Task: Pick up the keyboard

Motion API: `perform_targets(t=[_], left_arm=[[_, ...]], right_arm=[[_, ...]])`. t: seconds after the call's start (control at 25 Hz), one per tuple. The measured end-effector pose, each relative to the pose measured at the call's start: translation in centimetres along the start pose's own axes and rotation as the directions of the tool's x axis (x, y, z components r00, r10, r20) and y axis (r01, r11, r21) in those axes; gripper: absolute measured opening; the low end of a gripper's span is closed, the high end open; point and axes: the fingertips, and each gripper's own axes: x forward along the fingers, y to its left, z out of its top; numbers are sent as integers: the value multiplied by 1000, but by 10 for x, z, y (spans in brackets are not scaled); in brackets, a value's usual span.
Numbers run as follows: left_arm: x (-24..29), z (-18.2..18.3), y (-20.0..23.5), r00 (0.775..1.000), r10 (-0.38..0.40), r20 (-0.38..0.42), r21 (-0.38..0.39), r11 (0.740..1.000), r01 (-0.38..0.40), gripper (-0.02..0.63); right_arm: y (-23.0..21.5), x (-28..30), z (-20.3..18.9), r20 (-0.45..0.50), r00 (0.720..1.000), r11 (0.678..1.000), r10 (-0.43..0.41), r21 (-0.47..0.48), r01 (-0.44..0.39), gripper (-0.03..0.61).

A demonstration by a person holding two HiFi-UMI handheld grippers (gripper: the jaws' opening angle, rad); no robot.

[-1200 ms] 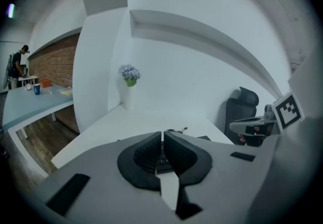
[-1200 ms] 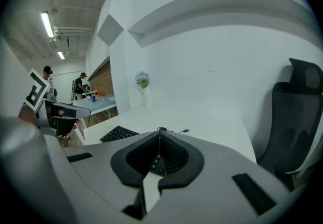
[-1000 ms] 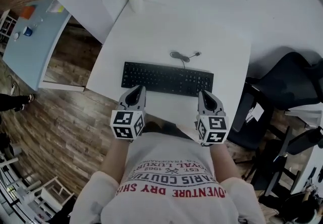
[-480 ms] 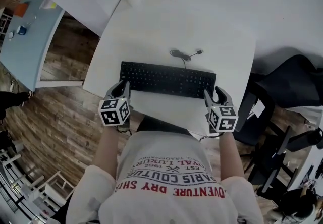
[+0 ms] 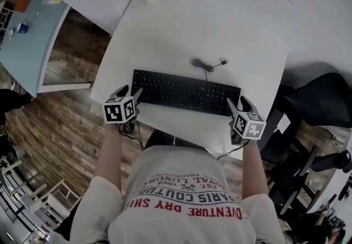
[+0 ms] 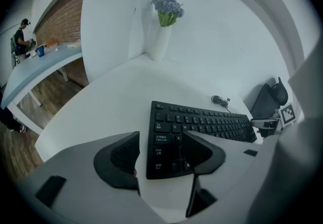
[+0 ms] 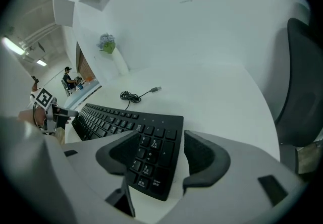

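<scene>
Both grippers sat side by side at mid-frame a second ago. Now left gripper point(image 5: 127, 95) and right gripper point(image 5: 240, 103) straddle opposite ends of the keyboard point(image 5: 184, 92). Jaws have just been opening and grip nothing. Keyboard is black and lies flat on the table point(image 5: 187, 28), centre frame.

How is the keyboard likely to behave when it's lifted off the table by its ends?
The keyboard looks long, thin and rigid, so it should probably stay flat, perhaps sagging slightly mid-span. Its smooth black edges may slip under a light grip. The loose cable, coiled behind it on the table, will likely trail and drag, adding little weight.
</scene>
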Motion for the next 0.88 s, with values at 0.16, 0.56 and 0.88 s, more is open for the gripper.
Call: perform_targets(t=[0.16,0.56,0.88], left_arm=[[9,-1,-2,996,-53,-67,2,999,53,259],[17,1,-8,973,-136,-185,32,989,145,259],[21,1,-8,960,-132,-246,31,989,144,259]], right_arm=[[3,10,-8,-54,998,999,28,32,-26,275],[1,16,-14,-112,990,990,90,118,-77,275],[-2,16,-10,-121,991,992,64,115,-50,282]])
